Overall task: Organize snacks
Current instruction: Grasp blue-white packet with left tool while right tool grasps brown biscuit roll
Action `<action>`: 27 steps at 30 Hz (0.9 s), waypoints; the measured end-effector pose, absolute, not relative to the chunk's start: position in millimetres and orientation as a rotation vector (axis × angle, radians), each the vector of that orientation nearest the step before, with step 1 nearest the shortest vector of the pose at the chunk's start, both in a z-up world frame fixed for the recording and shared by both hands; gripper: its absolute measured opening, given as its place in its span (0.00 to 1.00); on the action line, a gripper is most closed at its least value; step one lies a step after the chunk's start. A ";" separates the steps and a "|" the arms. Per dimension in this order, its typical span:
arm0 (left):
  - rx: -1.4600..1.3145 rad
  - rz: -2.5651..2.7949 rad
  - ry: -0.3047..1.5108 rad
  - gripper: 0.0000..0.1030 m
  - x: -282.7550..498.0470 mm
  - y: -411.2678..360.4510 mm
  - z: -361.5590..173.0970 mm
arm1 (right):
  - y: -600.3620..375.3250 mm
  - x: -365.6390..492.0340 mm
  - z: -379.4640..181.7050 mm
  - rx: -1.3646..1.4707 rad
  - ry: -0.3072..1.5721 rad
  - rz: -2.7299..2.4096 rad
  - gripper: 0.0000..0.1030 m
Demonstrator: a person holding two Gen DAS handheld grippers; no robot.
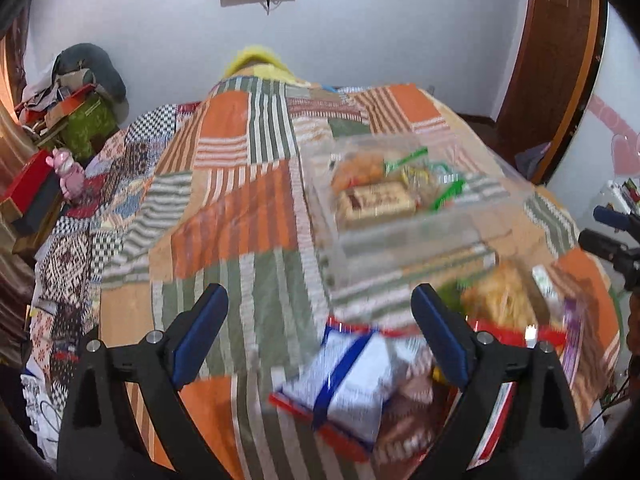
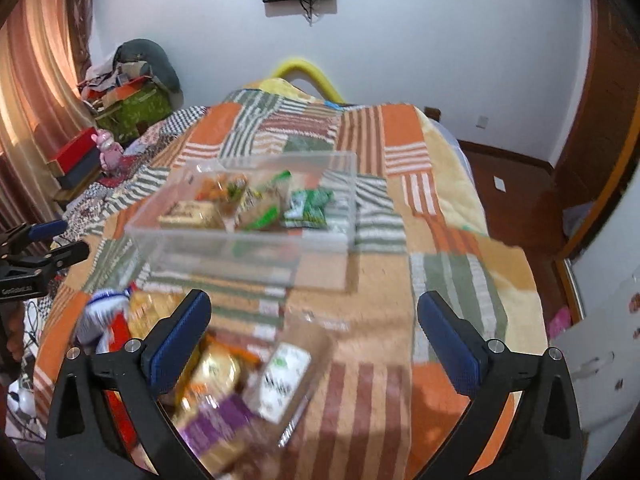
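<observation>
Both my tools are wide open and hold nothing. My left tool (image 1: 320, 336) hangs over a blue and white snack pack (image 1: 344, 384) on the bed (image 1: 224, 216). My right tool (image 2: 314, 340) hangs over more snacks (image 2: 240, 384). The clear box (image 2: 256, 216) sits farther up the bed with some snacks inside it.

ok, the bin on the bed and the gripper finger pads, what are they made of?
Bin: looks like clear rigid plastic, glossy; the quilt stripes and snack packets show through its straight walls.
Pads on the right gripper fingers: blue with a fine textured face, probably rubber or foam, set on matte black arms that look like moulded or printed plastic. Left gripper looks the same.
</observation>
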State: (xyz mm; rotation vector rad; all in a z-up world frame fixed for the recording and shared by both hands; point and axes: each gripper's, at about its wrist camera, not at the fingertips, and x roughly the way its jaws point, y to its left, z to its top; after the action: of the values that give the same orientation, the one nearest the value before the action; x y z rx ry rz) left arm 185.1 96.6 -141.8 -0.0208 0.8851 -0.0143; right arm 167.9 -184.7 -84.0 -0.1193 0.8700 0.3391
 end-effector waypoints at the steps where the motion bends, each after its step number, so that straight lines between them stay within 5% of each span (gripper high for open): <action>1: -0.018 -0.018 0.895 0.91 181.0 96.5 -146.6 | -188.8 163.9 -87.6 -0.116 0.877 0.331 0.99; 5: -0.017 -0.034 0.934 0.91 169.4 94.5 -165.2 | -202.2 158.1 -102.2 -0.094 0.921 0.310 0.92; 10: -0.041 -0.050 0.975 0.91 164.4 93.1 -189.2 | -205.7 160.4 -123.8 -0.058 1.020 0.331 0.66; 16: -0.067 -0.069 1.014 0.89 172.8 90.7 -210.4 | -187.6 159.2 -138.1 -0.074 1.069 0.382 0.61; 27: -0.135 -0.071 1.024 0.65 184.0 95.8 -229.2 | -176.5 156.0 -155.0 -0.089 1.113 0.421 0.44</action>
State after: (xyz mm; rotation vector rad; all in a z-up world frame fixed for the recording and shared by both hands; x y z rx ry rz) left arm 184.0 95.8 -229.2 -0.1349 1.0242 -0.0714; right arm 156.0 -176.5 -155.0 -0.0894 1.1131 0.4212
